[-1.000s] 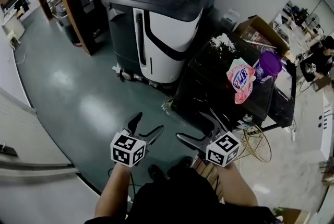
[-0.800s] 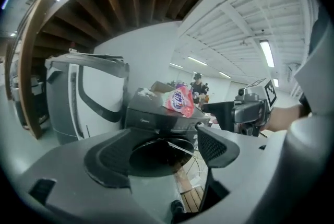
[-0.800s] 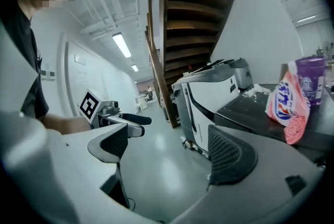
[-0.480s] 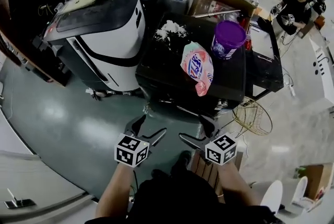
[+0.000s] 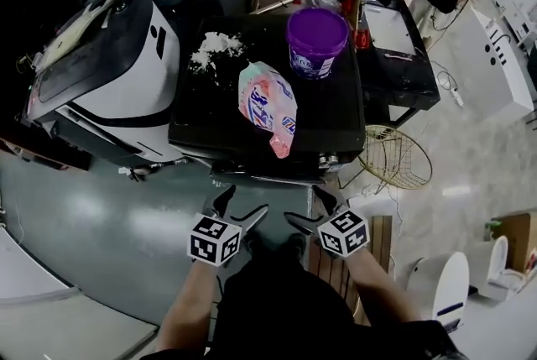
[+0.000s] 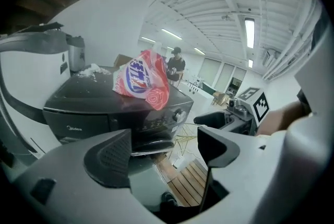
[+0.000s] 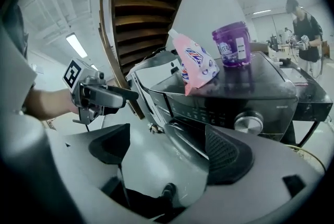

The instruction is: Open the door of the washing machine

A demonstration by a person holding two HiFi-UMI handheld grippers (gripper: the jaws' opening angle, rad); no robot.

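Facing the washing machine (image 5: 327, 119), you hold left tool (image 5: 241, 204) and right tool (image 5: 306, 206) spread, empty; door (image 7: 188, 146) just ahead is likely stiff, latched. Grip its front lip.

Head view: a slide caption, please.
Left hand-held gripper and right hand-held gripper, both open, face the washing machine bearing a pink bag and purple tub.

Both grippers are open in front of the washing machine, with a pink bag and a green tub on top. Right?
No: the tub is purple, not green; the head view shows it. Otherwise right: left gripper and right gripper are open in front of the washing machine, pink bag on top.
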